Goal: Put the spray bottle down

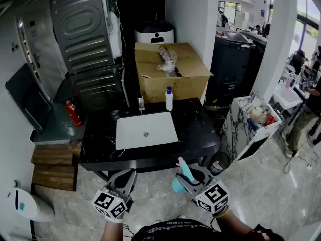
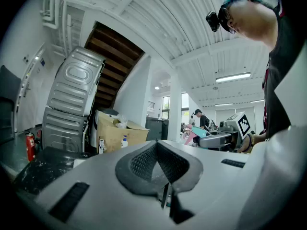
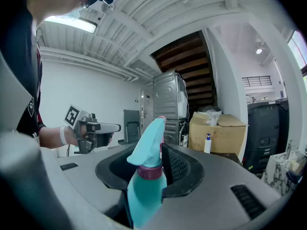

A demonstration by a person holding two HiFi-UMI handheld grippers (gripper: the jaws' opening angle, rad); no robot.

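The right gripper point(image 3: 149, 166) pinches the teal spray bottle point(image 3: 144, 195) just below its collar, short of the black counter point(image 1: 198, 134). It is likely light, slick plastic, best held by the body. The left gripper point(image 2: 156, 145) is pressed together.

Black marble bench point(image 1: 195, 132) with inset white sink point(image 1: 131, 128); a white pump bottle point(image 1: 169, 100) and a smaller bottle point(image 1: 141, 103) stand at its rear edge (just before an open cardboard box point(image 1: 173, 79)). Red fire extinguisher point(image 1: 72, 112) at left.

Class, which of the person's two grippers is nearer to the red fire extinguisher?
Left. The left gripper hangs nearer the person and right of the fire extinguisher; the right gripper, shut on the spray bottle, is farther right.
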